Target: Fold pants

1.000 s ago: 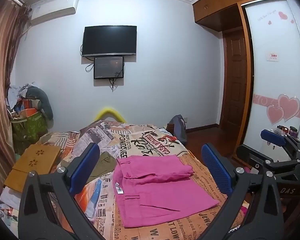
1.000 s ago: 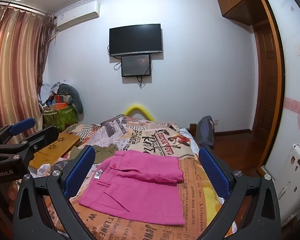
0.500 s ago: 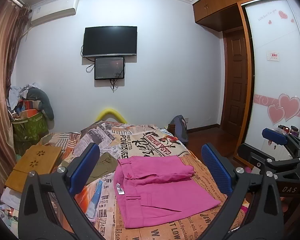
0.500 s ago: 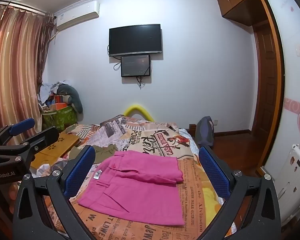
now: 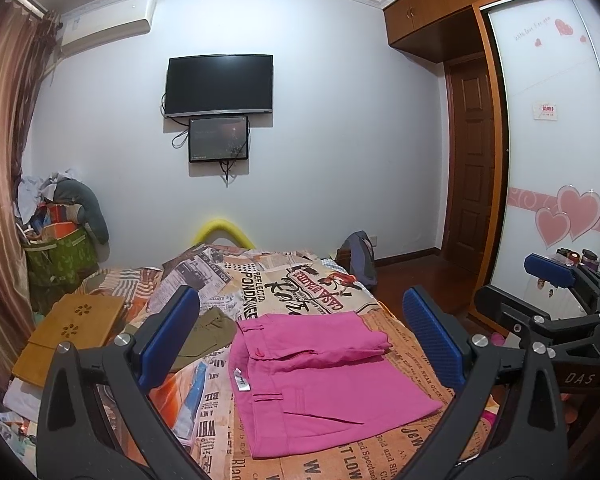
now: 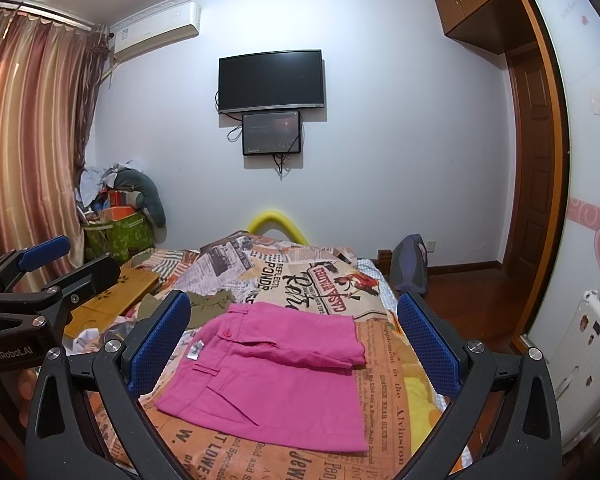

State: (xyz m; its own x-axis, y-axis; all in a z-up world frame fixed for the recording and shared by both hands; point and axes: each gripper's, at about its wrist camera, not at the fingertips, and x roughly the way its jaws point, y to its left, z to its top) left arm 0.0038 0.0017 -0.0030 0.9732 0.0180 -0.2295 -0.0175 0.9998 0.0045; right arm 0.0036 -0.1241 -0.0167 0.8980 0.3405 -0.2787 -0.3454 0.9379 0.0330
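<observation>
The left gripper [image 5: 300,336] is held above the bed [image 5: 404,328], jaws spread wide and empty. The folded pink pants [image 5: 324,384] are laid flat on the newsprint bedspread, between both grippers' fingers in view. The right gripper [image 6: 294,338] is likewise spread apart, touching nothing.
</observation>
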